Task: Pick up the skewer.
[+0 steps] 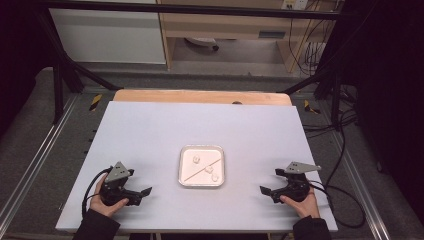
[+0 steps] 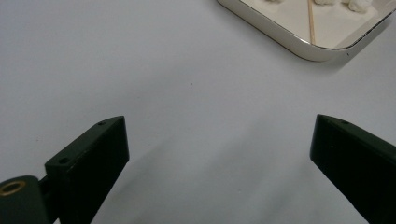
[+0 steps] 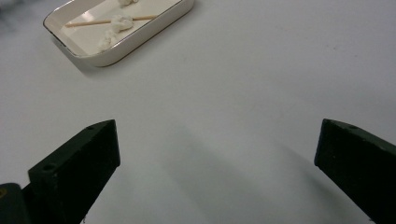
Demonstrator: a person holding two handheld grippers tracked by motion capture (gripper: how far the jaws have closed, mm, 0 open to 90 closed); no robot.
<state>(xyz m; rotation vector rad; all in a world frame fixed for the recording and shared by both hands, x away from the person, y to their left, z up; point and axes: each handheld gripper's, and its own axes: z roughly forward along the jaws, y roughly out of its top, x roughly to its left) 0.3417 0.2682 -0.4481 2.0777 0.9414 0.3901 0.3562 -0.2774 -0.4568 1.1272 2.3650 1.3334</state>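
Both sets of jaws gape wide and empty: left gripper (image 1: 142, 192) and right gripper (image 1: 267, 191) rest on the table (image 1: 150, 130), flanking the tray (image 1: 201, 185). Inside, skewer (image 1: 201, 171) and white lumps (image 1: 196, 159) sit untouched — work not yet begun.

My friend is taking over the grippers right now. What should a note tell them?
Left hand-held gripper: jaws wide open, nothing between them, resting on the table left of the tray.
Right hand-held gripper: jaws wide open, holding nothing, on the table right of the tray.
Things: the white tray sits mid-table between both grippers. In it lie a thin wooden stick, set diagonally, and three small white lumps.
Done: nothing picked up yet.
Left: probably reaching into the tray for the stick and lumps.
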